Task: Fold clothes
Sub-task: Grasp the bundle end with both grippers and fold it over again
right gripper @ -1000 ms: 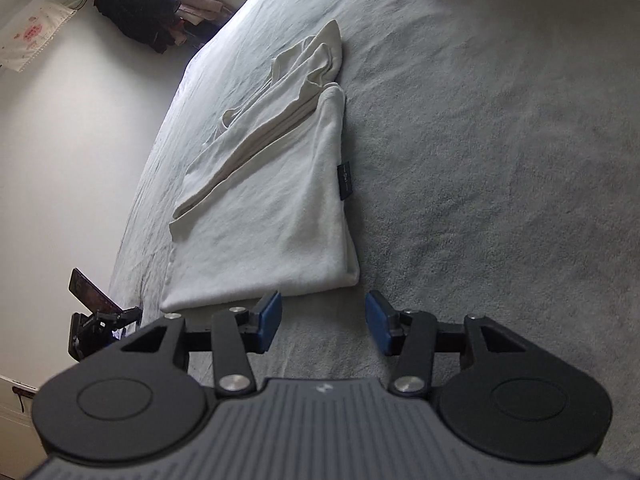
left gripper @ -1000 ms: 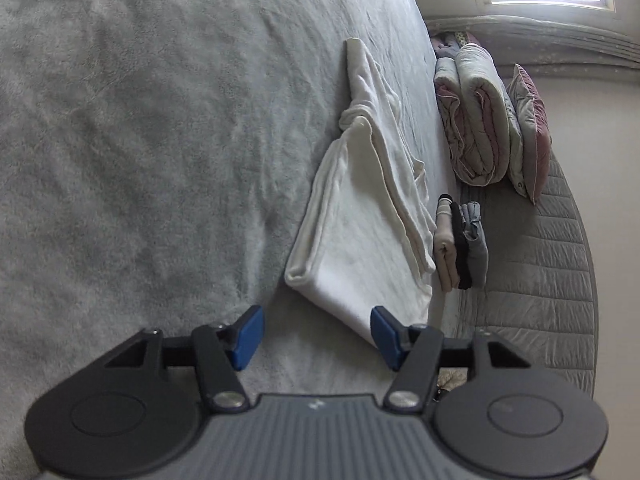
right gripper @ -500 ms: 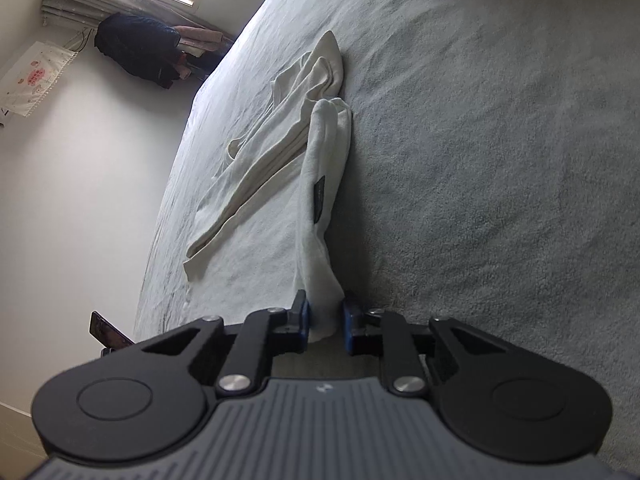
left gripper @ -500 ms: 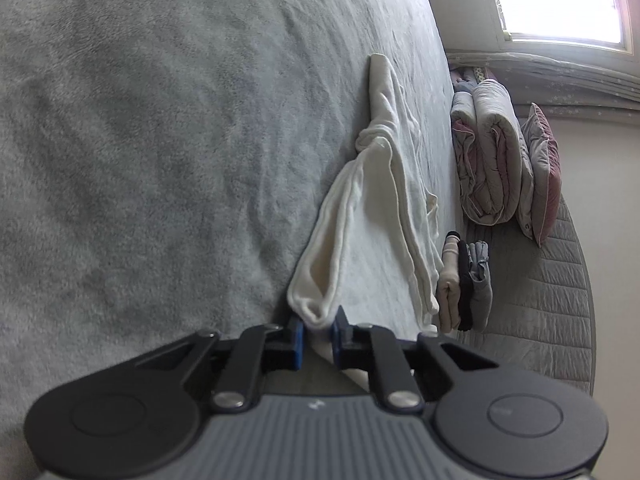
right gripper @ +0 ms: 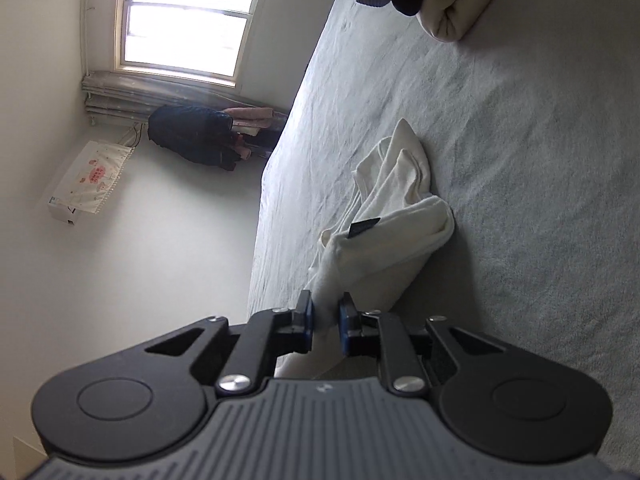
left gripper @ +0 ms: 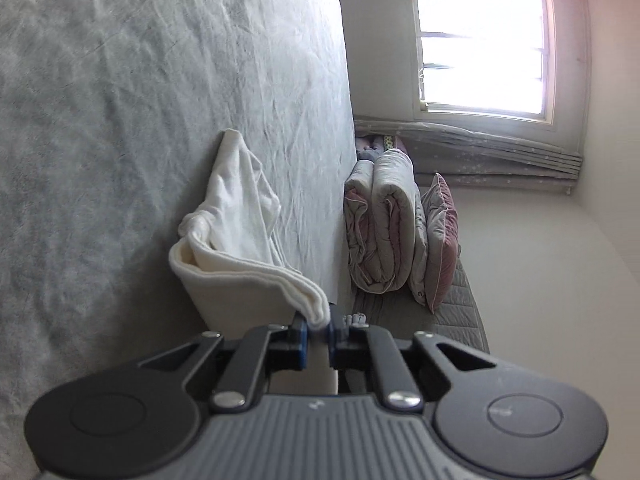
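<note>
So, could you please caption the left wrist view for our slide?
Left gripper pinching a folded cream fleece garment lifted above the grey bedspread.

Daylight from a blown-out window (left gripper: 484,40) (glaring white) lights soft, fisheye-warped frames with dark corners.

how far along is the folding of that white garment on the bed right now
Done: the white garment already lies narrowed lengthwise on the bed. In hand: the left gripper and right gripper each pinch a near corner, raised off the bed. Left: carrying that end over and flattening it.
</note>
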A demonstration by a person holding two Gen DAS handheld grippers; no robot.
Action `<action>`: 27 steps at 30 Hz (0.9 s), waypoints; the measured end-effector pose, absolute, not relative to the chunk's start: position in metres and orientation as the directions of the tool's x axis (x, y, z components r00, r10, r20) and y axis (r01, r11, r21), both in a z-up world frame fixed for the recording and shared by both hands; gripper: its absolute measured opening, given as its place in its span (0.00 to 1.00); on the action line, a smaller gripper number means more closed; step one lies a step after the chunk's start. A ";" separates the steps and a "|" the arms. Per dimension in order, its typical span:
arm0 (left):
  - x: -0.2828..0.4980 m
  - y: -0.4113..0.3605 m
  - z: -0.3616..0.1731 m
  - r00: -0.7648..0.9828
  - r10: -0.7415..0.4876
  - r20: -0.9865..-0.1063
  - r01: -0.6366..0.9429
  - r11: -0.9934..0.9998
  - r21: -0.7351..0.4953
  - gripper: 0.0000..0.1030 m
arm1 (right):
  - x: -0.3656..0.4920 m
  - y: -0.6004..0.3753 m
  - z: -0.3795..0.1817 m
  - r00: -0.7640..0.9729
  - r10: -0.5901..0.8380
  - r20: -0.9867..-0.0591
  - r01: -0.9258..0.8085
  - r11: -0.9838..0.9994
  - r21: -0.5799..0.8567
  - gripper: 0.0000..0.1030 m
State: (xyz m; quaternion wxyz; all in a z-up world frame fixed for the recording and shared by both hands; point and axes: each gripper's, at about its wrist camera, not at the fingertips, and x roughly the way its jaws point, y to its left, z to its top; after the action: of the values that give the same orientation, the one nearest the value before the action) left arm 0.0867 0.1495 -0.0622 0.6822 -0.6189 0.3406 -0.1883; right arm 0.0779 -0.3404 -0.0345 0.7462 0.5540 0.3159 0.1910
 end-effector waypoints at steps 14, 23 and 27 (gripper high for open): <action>0.209 0.124 -0.082 0.757 -0.566 -0.328 -0.237 0.229 -0.944 0.09 | 0.181 -0.360 -0.054 0.806 0.539 -0.245 0.125 0.250 0.960 0.17; 0.242 0.113 -0.100 0.767 -0.496 -0.406 -0.236 0.371 -0.898 0.21 | 0.199 -0.379 -0.095 0.851 0.467 -0.240 0.170 0.187 0.968 0.43; 0.232 0.117 -0.076 0.826 -0.421 -0.375 -0.143 0.487 -0.862 0.52 | 0.189 -0.386 -0.076 0.877 0.394 -0.275 0.140 0.339 0.930 0.43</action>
State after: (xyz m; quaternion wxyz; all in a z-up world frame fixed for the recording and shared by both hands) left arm 0.2319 0.1167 -0.0761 0.8148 -0.4992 0.2823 -0.0851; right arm 0.1890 -0.3859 -0.0756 0.7841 0.5690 0.2344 0.0810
